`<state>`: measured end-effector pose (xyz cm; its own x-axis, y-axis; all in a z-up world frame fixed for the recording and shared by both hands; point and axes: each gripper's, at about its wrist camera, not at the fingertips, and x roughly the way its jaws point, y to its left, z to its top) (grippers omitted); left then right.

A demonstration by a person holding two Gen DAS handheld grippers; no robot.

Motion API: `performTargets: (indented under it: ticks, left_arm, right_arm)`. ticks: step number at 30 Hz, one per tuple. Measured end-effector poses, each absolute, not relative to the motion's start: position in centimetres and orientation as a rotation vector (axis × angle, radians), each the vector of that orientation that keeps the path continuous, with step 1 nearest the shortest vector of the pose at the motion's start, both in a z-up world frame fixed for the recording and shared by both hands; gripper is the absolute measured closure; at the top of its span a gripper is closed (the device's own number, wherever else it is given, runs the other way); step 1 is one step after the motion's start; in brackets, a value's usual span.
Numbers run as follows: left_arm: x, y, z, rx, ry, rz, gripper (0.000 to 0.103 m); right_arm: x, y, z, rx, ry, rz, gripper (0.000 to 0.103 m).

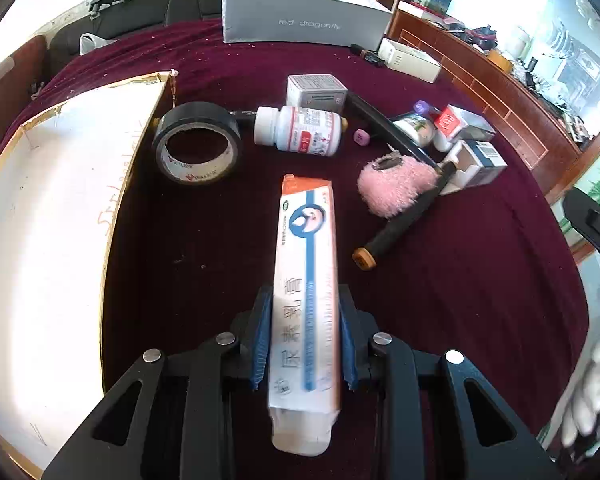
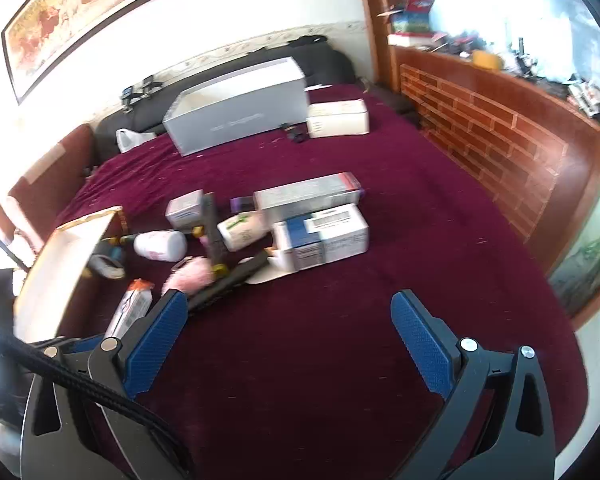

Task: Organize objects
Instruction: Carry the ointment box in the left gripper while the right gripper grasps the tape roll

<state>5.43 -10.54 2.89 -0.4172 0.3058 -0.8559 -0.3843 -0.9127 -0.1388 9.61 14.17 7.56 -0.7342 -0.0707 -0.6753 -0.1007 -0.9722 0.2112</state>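
From the left wrist view, the left claw (image 1: 305, 344) is clenched on a long white carton with an orange end and a blue stripe (image 1: 306, 280), its blue pads pressed to the carton's two long sides. The carton sticks out forward over the maroon cloth of the bed (image 1: 460, 280), apparently lifted clear of it. Just to the left lies a wide open cardboard box with a white inside (image 1: 52, 220), its brown wall near the carton. Ahead on the cloth lie a roll of black tape (image 1: 198, 142), a white plastic pill bottle on its side (image 1: 298, 130), a pink fluffy pouch (image 1: 396, 186) and several small cartons. The step in hand looks like carrying the carton to the open box; the next move calls for a swing left over the brown wall and a release only once the carton is well inside.

From the right wrist view, the right claw (image 2: 288, 336) is released, jaws spread wide with nothing between them, above bare maroon cloth. The same carton (image 2: 130, 308) shows at lower left beside the open box (image 2: 60, 264). The cluttered heap lies ahead, a white-and-blue carton (image 2: 324, 240) nearest, a likely next pick.
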Motion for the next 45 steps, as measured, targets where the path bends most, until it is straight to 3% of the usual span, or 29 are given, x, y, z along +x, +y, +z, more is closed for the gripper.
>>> performTargets:
  ticks: [5, 7, 8, 9, 21, 33, 36, 39, 41, 45]
  left_arm:
    - [4.9, -8.3, 2.6, -1.331, 0.172, 2.415, 0.062]
    - [4.9, -7.8, 2.6, -1.321, 0.176, 2.431, 0.063]
    - [4.9, -7.5, 2.7, -1.328, 0.148, 2.424, 0.076]
    - [5.0, -7.8, 2.9, -1.344, 0.105, 2.399, 0.078]
    - [9.4, -13.3, 7.0, -1.241, -0.125, 2.370, 0.078]
    - [12.2, -18.5, 9.2, -1.135, -0.150, 2.499, 0.078]
    - [12.3, -19.8, 9.1, -1.133, -0.161, 2.525, 0.077]
    - [12.4, -21.9, 9.1, -1.129, -0.182, 2.552, 0.077]
    - [12.6, -23.0, 9.0, -1.127, -0.192, 2.569, 0.077]
    - [12.2, -25.4, 8.7, -1.131, -0.217, 2.592, 0.077]
  right_arm:
    - [9.2, 12.7, 8.1, -1.216, 0.429, 2.946, 0.000]
    - [9.2, 12.5, 8.6, -1.223, 0.429, 2.956, 0.000]
    - [9.1, 12.5, 8.8, -1.225, 0.425, 2.958, 0.000]
    - [9.1, 12.5, 9.0, -1.228, 0.419, 2.958, 0.000]
    - [6.7, 9.6, 8.8, -1.398, 0.411, 2.979, 0.001]
    - [2.8, 3.0, 9.3, -1.589, 0.306, 3.065, 0.000]
    - [2.0, -0.4, 9.3, -1.586, 0.146, 3.118, 0.000]
    - [1.4, -5.0, 8.9, -1.427, -0.424, 3.111, 0.004]
    - [1.1, -7.0, 7.9, -1.440, -0.666, 3.087, 0.015]
    - [0.3, -8.5, 6.6, -1.498, -0.820, 3.069, 0.026]
